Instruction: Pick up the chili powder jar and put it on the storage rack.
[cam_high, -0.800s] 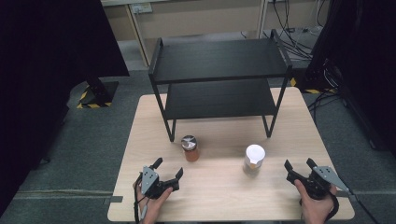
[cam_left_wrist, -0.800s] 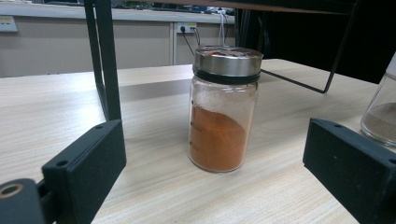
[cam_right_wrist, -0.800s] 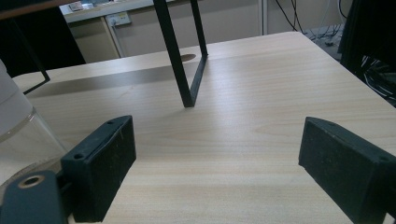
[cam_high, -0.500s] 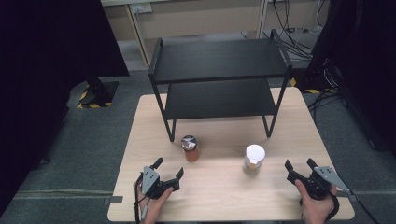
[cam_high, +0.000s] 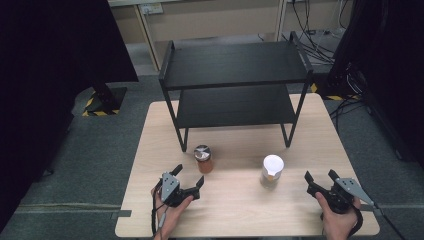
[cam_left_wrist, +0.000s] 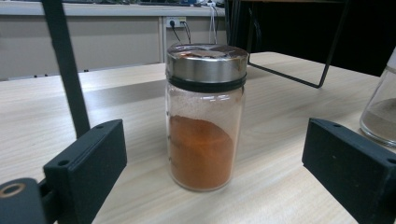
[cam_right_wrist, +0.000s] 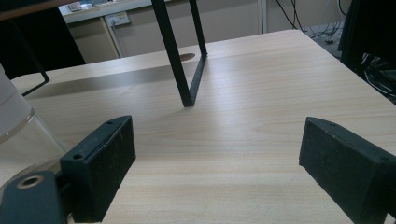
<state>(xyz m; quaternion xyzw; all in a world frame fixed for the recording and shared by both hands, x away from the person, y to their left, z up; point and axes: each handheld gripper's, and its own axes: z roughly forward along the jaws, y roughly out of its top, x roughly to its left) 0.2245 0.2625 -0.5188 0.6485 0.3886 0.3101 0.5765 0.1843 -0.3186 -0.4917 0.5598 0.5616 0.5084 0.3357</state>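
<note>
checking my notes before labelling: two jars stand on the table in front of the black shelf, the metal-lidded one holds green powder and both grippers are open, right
Not quite: the powder in the metal-lidded jar is orange-red, not green, as the left gripper view shows. The rest holds: it and the white-lidded jar stand on the table before the black shelf, left gripper and right gripper open.

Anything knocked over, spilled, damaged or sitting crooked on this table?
Nothing stands out. The spice jar with the metal lid and the white-lidded jar both stand upright on the table, lids on, no powder spilled. The black shelf rack sits square, and both shelves are bare.
</note>
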